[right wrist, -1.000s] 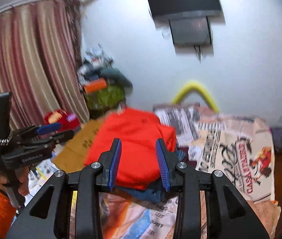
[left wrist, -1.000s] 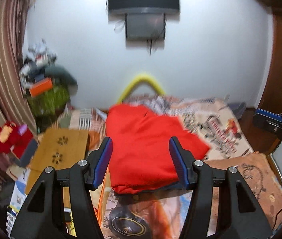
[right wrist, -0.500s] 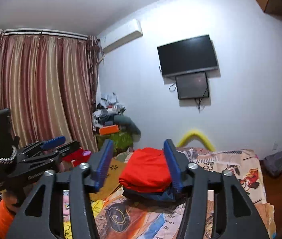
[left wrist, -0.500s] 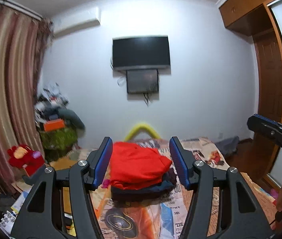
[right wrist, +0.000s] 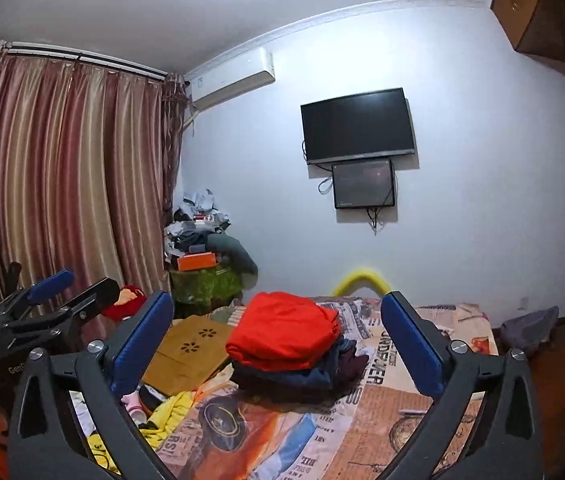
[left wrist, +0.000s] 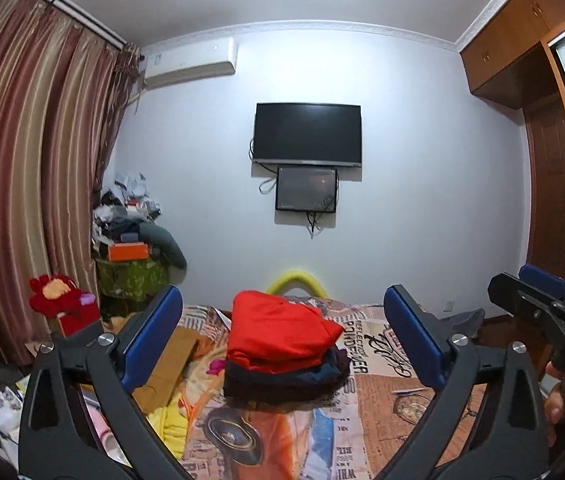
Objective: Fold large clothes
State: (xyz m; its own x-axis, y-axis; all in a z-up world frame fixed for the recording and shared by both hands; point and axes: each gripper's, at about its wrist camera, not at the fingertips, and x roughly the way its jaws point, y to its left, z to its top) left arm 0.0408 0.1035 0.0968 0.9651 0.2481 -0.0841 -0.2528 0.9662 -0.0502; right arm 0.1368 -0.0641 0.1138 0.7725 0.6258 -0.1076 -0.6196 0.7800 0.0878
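- red garment (left wrist: 278, 330) lay folded on top of a dark folded pile (left wrist: 282, 376) on the bed (left wrist: 382, 400), looked done.
- left gripper (left wrist: 282, 344) and right gripper (right wrist: 278, 344) jaws were opening wide, nothing between them.
- yellow cloth (right wrist: 166, 412) at the bed edge possibly left.
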